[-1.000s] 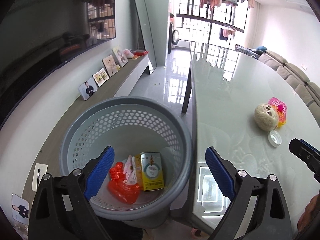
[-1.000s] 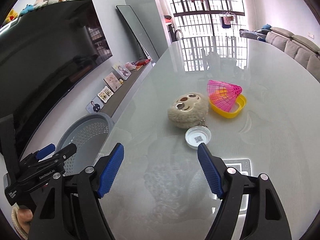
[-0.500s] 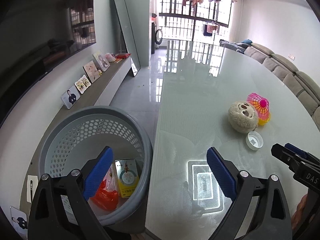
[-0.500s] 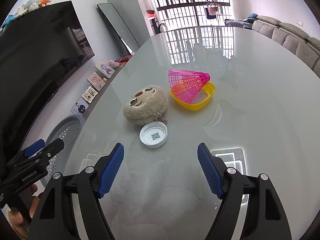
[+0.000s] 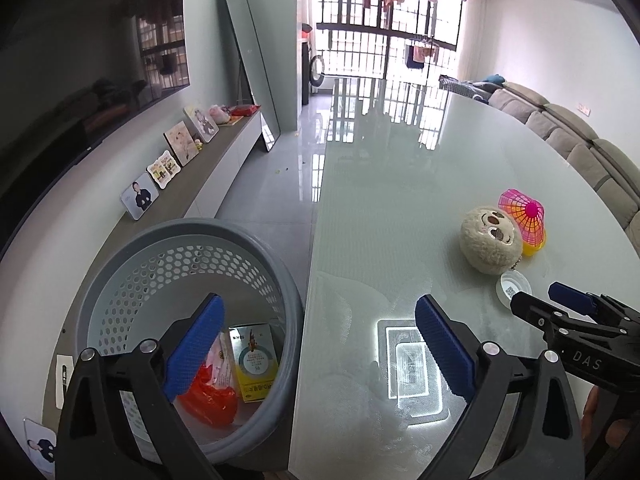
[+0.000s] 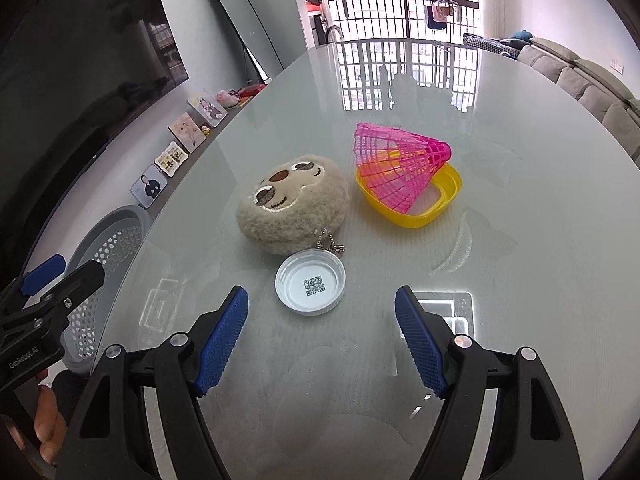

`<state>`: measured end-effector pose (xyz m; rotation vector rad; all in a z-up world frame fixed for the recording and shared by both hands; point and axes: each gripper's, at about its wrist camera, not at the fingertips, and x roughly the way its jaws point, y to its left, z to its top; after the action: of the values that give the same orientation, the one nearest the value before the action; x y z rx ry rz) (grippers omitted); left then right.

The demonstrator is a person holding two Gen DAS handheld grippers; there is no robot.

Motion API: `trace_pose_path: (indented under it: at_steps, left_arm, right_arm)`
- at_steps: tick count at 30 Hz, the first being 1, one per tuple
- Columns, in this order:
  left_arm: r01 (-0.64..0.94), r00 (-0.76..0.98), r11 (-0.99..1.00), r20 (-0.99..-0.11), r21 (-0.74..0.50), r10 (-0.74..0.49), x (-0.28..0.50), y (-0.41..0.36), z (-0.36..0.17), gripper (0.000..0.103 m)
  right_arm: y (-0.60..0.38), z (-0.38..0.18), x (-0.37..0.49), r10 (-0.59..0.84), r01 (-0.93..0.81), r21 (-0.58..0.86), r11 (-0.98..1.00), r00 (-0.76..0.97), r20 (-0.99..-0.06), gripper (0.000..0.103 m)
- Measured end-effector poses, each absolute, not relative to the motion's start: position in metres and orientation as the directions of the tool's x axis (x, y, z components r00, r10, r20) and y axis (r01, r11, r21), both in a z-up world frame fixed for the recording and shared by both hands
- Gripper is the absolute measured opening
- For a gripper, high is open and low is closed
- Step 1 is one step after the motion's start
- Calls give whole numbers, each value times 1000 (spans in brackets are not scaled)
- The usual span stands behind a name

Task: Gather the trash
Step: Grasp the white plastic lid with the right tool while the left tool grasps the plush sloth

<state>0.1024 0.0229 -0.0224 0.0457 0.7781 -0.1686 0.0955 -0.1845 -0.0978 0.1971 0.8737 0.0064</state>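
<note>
A white bottle cap (image 6: 310, 287) with a QR code inside lies on the glass table (image 6: 520, 280), just ahead of my open, empty right gripper (image 6: 320, 340). The cap also shows in the left wrist view (image 5: 513, 287). A grey perforated basket (image 5: 192, 248) stands beside the table's left edge and holds a red wrapper (image 5: 208, 400), a yellow box (image 5: 254, 360) and a pale packet. My left gripper (image 5: 316, 344) is open and empty, hovering over the basket rim and table edge. The basket shows at the left of the right wrist view (image 6: 116, 240).
A beige plush keychain (image 6: 292, 204) lies touching the cap's far side. A pink shuttlecock (image 6: 400, 164) rests in a yellow dish (image 6: 408, 216) behind it. A TV shelf with photo frames (image 5: 160, 176) runs along the left wall. A sofa (image 5: 580, 148) lies right.
My right gripper has moved forward toward the cap, which now lies just ahead of the fingertips. My left gripper has shifted right from over the basket toward the table edge.
</note>
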Motion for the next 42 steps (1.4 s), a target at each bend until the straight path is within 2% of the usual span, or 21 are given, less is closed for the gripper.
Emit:
trace_pose_path:
  at_steps: [17,19,22,26,42]
  left_arm:
    - [155,685,987,-716,-37,-134,108,27,-32,95]
    - [152,684,988,-717,-38,-133,107,29,-32,95]
    - [149,684,988,-718,-38,-131,106,30,-32,95]
    - [149,684,988,-717,-46,-136,104,31,-31,95]
    - [234,662,971,-723,-49,-196,99,-3,-31,95]
  right_arm:
    - [-166,-112,112,9,83,78,993,624,-781,72]
    - [-163,-112,113,4,75,65,995,624,-782,69]
    - [-157,-113,115,-9,67,42,997,628,-778,59]
    - [-157,-113,114,-11,64,38,997,633,-774,39]
    - [-194,-106,73,2,146,129,981,656,-755,39]
